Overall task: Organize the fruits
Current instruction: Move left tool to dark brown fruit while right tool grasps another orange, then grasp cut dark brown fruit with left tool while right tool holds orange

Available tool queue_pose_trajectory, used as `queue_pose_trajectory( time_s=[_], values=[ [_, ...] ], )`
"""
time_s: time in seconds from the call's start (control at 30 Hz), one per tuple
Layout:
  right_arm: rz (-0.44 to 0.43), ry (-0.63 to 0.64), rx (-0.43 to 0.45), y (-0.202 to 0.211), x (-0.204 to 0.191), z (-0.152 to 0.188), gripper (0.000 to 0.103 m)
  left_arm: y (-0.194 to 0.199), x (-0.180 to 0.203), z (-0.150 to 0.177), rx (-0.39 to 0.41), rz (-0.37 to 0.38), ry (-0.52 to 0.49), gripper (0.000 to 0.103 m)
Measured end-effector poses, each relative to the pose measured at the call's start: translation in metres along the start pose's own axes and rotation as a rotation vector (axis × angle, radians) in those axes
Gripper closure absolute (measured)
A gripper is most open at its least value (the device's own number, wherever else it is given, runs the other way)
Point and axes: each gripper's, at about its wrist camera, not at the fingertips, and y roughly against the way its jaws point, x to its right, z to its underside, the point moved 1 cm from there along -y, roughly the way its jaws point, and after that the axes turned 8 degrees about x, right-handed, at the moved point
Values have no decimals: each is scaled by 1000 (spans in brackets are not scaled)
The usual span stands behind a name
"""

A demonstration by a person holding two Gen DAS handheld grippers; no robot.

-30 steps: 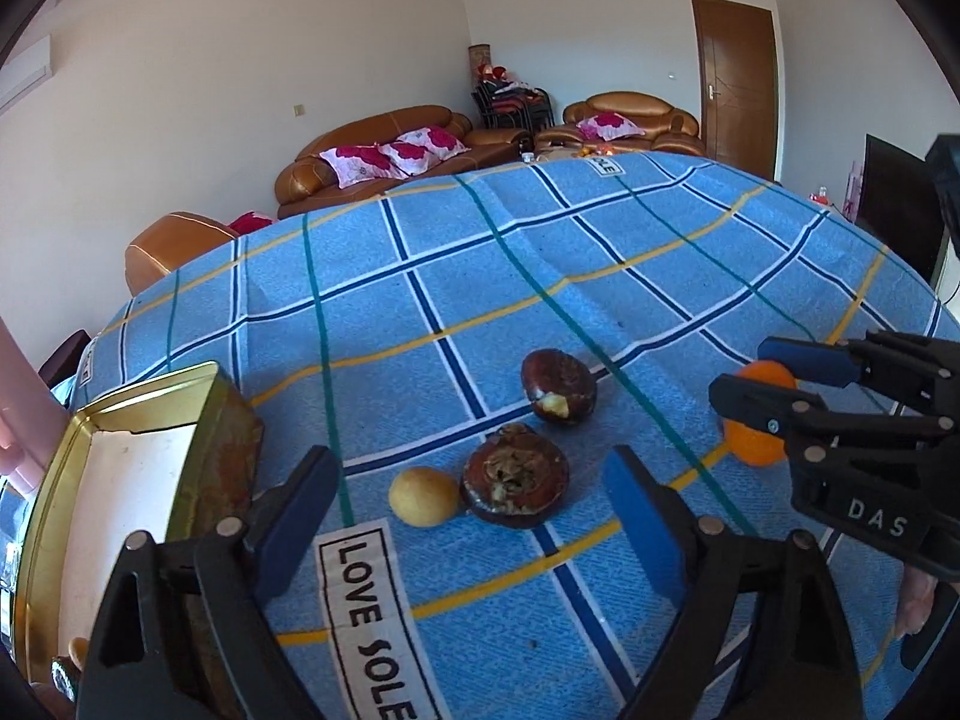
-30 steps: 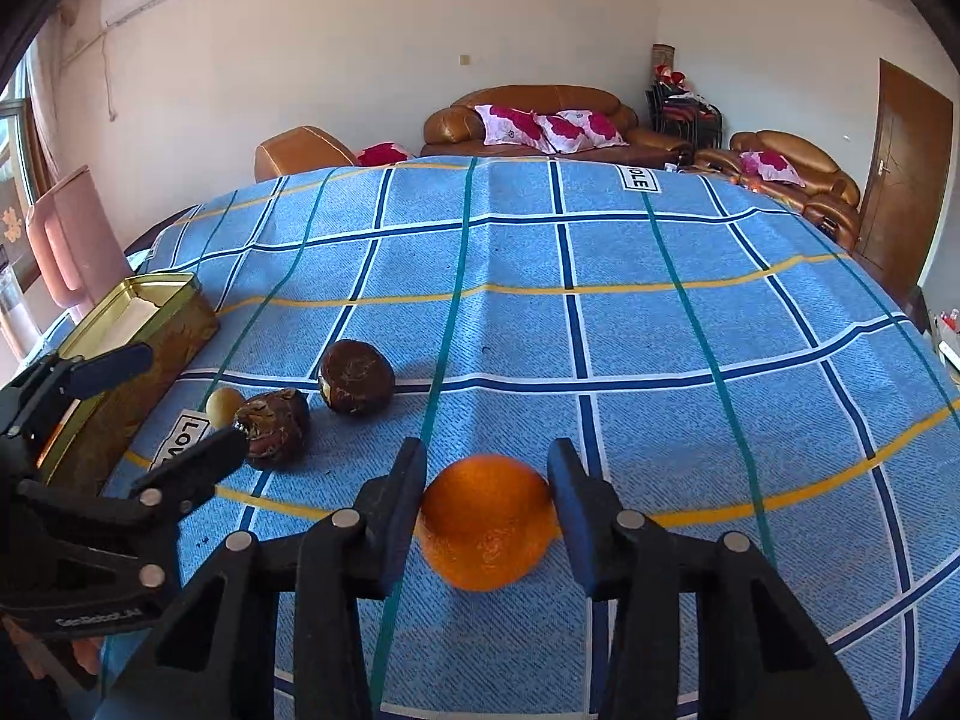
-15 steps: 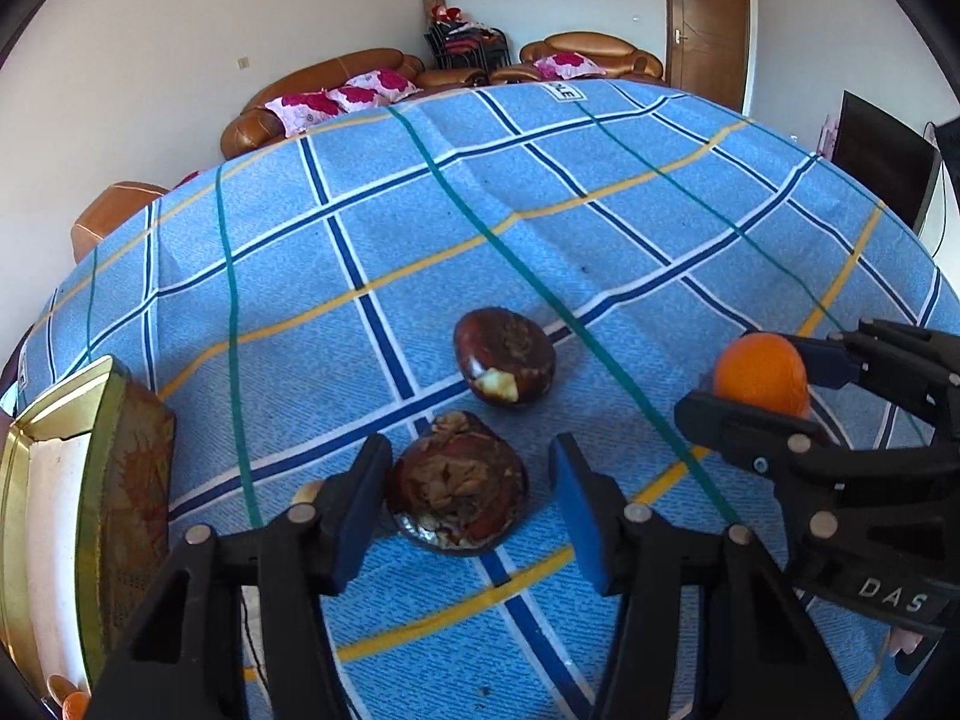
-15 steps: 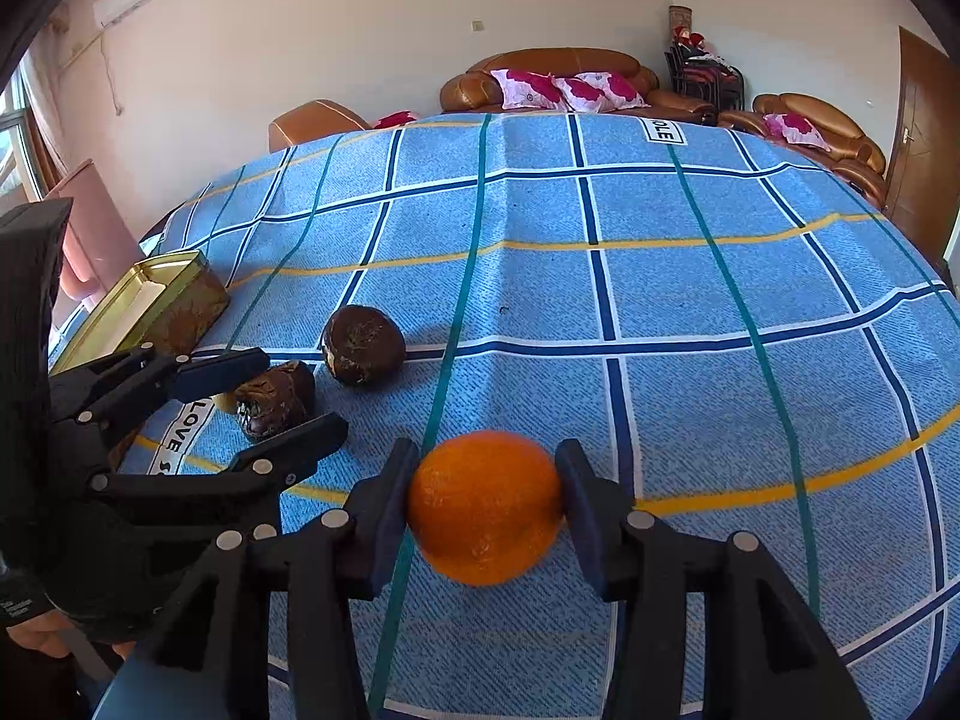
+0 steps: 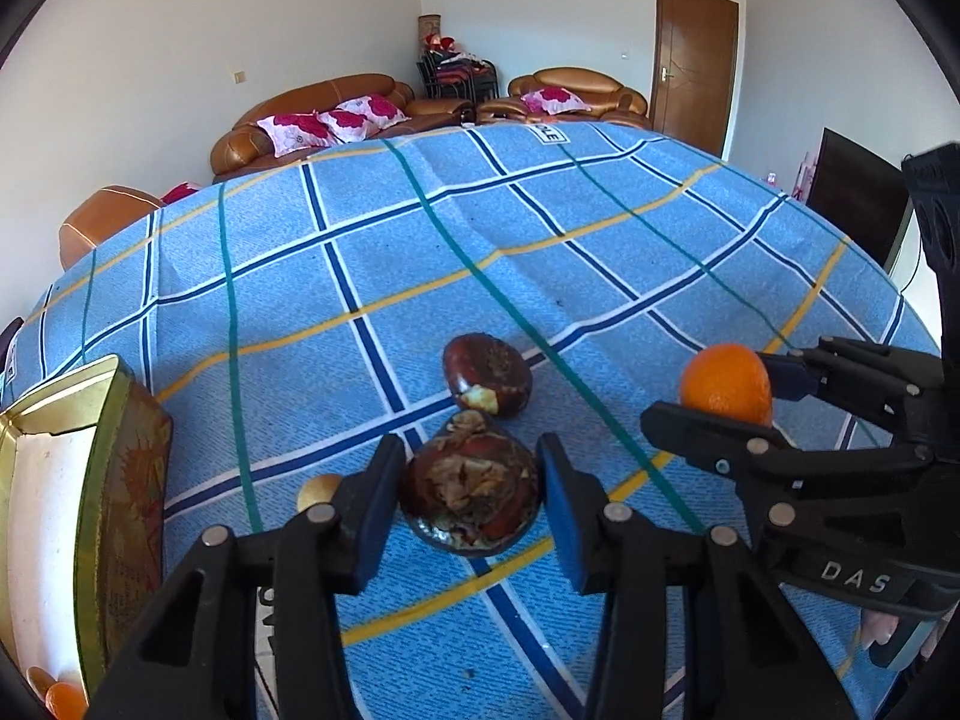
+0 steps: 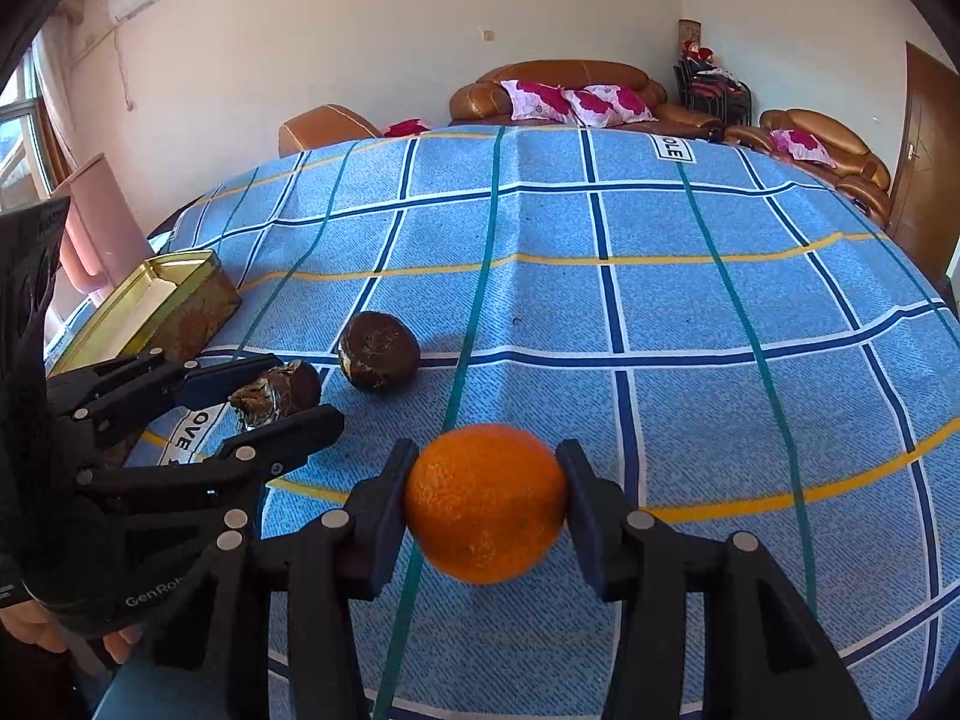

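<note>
Gripping an orange [image 6: 486,504], the right tongs [image 6: 485,507] have both pads pressed to its sides and hold it clear above the blue checked tabletop [image 6: 660,312]. The left tongs [image 5: 471,501] have just been closing around a broken dark fruit [image 5: 471,495]; the blue pads sit tight against both flanks, and it looks lifted a little off the cloth, though the angle makes that hard to confirm. A second dark fruit [image 5: 487,373] lies on the cloth just beyond it. A small yellow fruit [image 5: 318,491] rests beside the left finger, partly hidden. An open gold tin [image 5: 90,480] stands at the left edge, with an orange piece of fruit [image 5: 60,699] showing in its near corner.
</note>
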Motion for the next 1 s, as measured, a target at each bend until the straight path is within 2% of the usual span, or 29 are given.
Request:
queue_pose_trajectory(
  time_s=[0.57,1.0],
  values=[
    [-46,42,141,25,-8,-3,54,33,0,-1,168,-23,-4,56],
    [-52,80,224,41,-15,-1,54,51,-3,1,247,-37,14,56]
  ],
)
